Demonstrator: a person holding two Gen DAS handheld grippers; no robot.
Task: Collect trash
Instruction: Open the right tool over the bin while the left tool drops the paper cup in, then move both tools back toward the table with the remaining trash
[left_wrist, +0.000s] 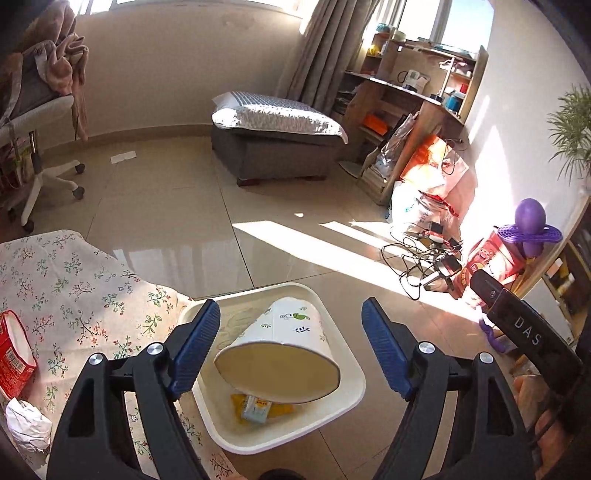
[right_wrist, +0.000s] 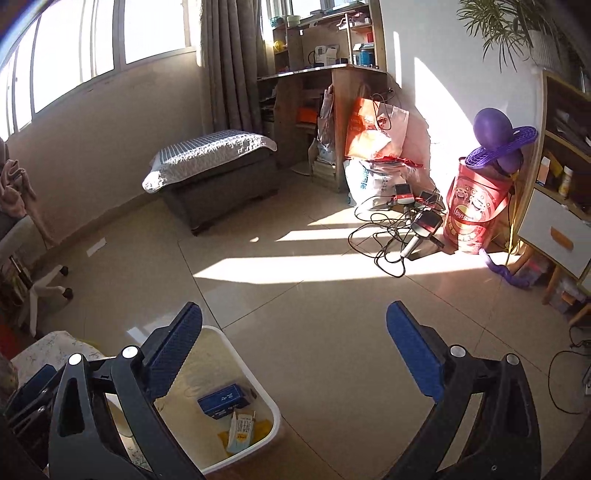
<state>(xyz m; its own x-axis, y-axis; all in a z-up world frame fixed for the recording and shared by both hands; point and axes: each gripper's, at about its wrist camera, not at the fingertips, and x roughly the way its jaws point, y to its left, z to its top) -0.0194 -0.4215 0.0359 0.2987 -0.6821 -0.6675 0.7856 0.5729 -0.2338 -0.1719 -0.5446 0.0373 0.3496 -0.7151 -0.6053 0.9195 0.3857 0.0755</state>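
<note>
The left gripper (left_wrist: 290, 343) hangs over the white bin (left_wrist: 354, 384), its fingers (left_wrist: 195, 343) spread and clear of the paper cup (left_wrist: 284, 350), which lies tilted in the bin's mouth on top of the wrappers. Perched so high, it could roll out over the rim if knocked. The right gripper (right_wrist: 295, 354) is empty, fingers wide apart, above bare floor. On the cloth-covered counter (left_wrist: 92, 295) beside the bin, a crumpled tissue (left_wrist: 27, 428) and red carton (left_wrist: 14, 354) remain; a careless sweep might push them off. A paper scrap (left_wrist: 123, 157) lies far across the floor.
</note>
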